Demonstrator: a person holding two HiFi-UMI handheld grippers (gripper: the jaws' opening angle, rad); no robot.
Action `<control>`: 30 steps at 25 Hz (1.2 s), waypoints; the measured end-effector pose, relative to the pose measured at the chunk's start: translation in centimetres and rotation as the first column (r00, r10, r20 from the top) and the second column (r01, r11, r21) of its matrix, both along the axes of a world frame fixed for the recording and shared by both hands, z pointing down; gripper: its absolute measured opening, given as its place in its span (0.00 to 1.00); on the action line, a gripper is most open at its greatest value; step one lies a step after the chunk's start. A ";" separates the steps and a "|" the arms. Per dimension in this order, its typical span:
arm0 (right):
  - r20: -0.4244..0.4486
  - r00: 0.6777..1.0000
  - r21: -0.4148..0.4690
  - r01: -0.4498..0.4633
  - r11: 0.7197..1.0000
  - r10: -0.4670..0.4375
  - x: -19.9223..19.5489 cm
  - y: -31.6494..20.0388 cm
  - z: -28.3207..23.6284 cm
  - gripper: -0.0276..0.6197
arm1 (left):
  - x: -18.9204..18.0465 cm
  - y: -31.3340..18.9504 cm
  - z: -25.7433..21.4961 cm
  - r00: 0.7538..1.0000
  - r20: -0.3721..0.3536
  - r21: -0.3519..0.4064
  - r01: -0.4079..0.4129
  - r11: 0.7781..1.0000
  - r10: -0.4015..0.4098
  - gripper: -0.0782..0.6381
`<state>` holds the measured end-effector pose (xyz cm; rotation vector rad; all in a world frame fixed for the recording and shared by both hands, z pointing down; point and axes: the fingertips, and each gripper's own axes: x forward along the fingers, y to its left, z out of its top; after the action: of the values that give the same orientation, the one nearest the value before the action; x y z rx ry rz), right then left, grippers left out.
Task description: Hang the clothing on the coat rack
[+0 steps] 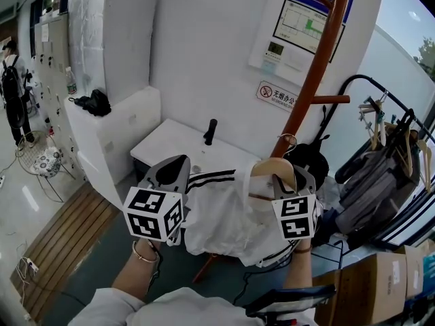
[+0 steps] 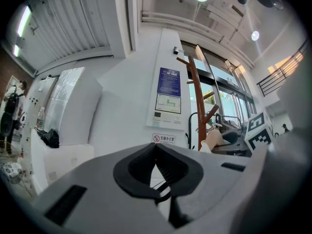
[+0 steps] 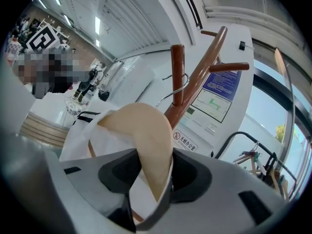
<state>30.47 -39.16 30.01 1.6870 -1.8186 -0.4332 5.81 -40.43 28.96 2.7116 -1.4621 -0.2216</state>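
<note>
Jacket (image 1: 217,223) soft, light, slippy; R gripper (image 3: 156,169) clamps wooden hanger (image 3: 144,130) at shoulder, stiff, best hold. L gripper (image 2: 156,150) jaws together.

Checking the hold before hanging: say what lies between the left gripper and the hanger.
The white garment with black stripes stretches from the left gripper across to the hanger. The head view shows it.

Garment (image 1: 224,223) on hanger (image 1: 268,166), left gripper (image 1: 185,160) at its left edge, right gripper (image 1: 292,176) on hanger, coat rack (image 1: 319,60) just behind, table (image 1: 170,145) behind garment, cabinet (image 1: 115,131) left, rail (image 1: 360,79) right, boxes (image 1: 370,284) below rail
</note>
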 end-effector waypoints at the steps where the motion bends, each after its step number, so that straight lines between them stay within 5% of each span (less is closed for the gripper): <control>1: 0.000 1.000 -0.003 -0.004 1.000 0.004 0.1 0.0 0.1 0.33 | 0.1 0.0 0.1 1.000 0.003 -0.002 -0.003 1.000 0.003 0.12; 30: 0.084 0.996 -0.003 -0.006 1.000 0.006 1.0 -1.0 2.3 0.33 | 2.7 0.0 3.7 0.998 0.028 -0.066 -0.062 0.996 0.064 0.12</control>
<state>31.46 -40.15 32.30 1.7322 -1.8722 -0.3619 8.56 -40.41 32.67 2.7159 -1.3634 -0.1281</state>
